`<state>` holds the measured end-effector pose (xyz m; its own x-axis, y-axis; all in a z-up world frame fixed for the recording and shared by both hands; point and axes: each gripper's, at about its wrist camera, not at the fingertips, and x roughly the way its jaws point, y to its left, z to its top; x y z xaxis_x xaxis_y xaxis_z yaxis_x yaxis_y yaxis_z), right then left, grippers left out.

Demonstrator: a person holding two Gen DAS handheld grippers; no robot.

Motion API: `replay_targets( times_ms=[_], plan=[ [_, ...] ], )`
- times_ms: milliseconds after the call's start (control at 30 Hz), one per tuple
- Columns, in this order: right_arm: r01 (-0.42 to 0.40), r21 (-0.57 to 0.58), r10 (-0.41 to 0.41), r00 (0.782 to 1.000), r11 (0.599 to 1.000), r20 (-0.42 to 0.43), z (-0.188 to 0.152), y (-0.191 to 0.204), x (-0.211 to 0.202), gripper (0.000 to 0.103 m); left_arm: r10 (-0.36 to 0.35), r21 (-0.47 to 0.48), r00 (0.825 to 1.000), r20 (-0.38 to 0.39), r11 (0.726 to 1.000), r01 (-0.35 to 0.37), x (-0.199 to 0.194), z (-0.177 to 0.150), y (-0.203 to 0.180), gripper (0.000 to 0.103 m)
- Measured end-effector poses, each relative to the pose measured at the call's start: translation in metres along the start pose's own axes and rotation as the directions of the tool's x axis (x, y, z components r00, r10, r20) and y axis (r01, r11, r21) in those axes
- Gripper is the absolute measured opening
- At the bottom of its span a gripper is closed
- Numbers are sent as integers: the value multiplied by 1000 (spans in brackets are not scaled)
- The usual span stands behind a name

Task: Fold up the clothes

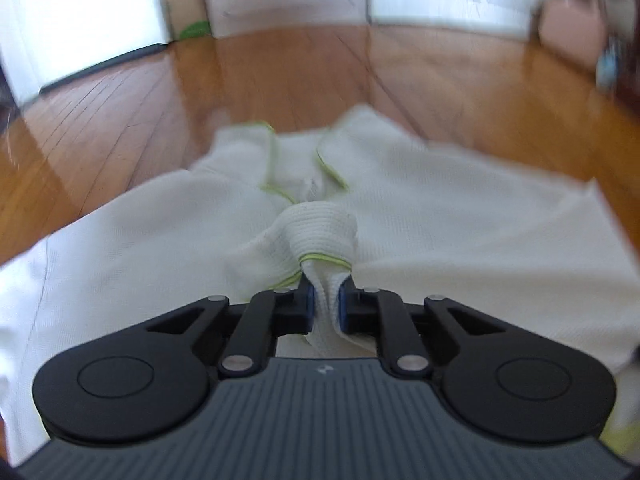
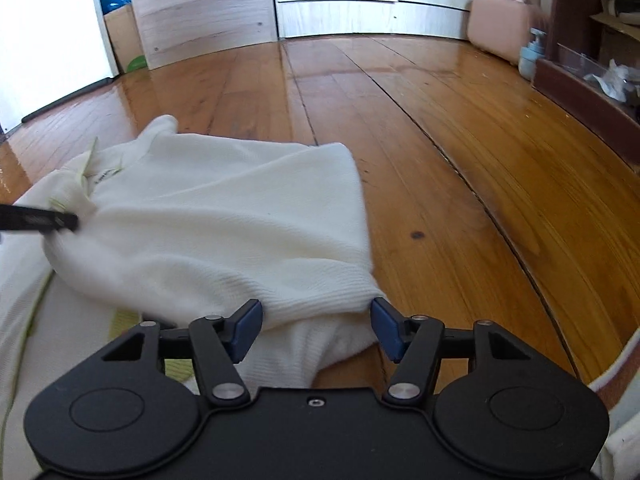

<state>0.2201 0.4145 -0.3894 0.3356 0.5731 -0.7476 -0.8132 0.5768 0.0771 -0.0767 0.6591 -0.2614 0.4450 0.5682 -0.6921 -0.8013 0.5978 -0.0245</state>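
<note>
White knit garment (image 2: 224,216) lies spread on the wooden floor (image 2: 460,168), with its ribbed, green-piped edge bunched at the near side. Left gripper (image 1: 326,304): jaws drawn narrow and clamped on a gathered fold of that ribbed cloth, which stands up in a knot just beyond the pads. Right gripper (image 2: 316,330): jaws wide, with the near right corner of the garment lying between the blue pads (image 2: 246,330) — no pressure on the fabric is visible, so this corner is judged not yet held. Risk from here: if the left side lifts or pulls before the right jaws close, the cloth is likely to drag unevenly and skew the fold line; the glossy boards offer little friction, so the whole piece could slide. A thick bunch in the left grip may also slip free under tension. Farther off, the neckline with its label sits toward the far left. Beyond the garment — pale wood cabinets (image 2: 360,0) along the far wall, a pink case (image 2: 500,20) and a blue pump bottle (image 2: 530,54) at the far right.
</note>
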Motion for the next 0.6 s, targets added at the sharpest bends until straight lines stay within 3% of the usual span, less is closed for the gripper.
replay_targets(
  times_ms=[67, 167, 267, 400, 433, 533, 567, 600],
  plan=[
    [26, -2, -26, 1000, 1000, -8, -2, -4, 1, 65, 28, -107, 996, 89, 994, -18, -23, 6, 22, 10],
    [43, 22, -43, 999, 999, -24, -3, -13, 6, 65, 114, -251, 973, 201, 966, -62, -53, -1, 52, 10],
    [32, 44, -30, 999, 999, -30, -3, -17, 10, 62, 84, -294, 989, 122, 955, -44, -40, -14, 73, 12],
    [19, -88, -17, 1000, 996, 16, -3, -2, 5, 28, 44, -374, 999, -21, 926, -49, -12, -32, 99, 14],
    [26, -122, -24, 1000, 992, 17, -4, 3, 4, 25, 46, -382, 998, -41, 922, -59, -12, -34, 103, 16],
    [44, -169, -47, 999, 985, -9, -1, 12, 5, 23, 64, -366, 994, -89, 926, -92, -14, -37, 105, 37],
    [49, -175, -54, 998, 983, -22, 0, 14, 5, 24, 77, -357, 991, -107, 927, -111, -16, -36, 104, 54],
    [54, -181, -61, 998, 982, -34, 2, 16, 6, 24, 75, -356, 990, -118, 928, -113, -15, -35, 105, 64]
  ],
)
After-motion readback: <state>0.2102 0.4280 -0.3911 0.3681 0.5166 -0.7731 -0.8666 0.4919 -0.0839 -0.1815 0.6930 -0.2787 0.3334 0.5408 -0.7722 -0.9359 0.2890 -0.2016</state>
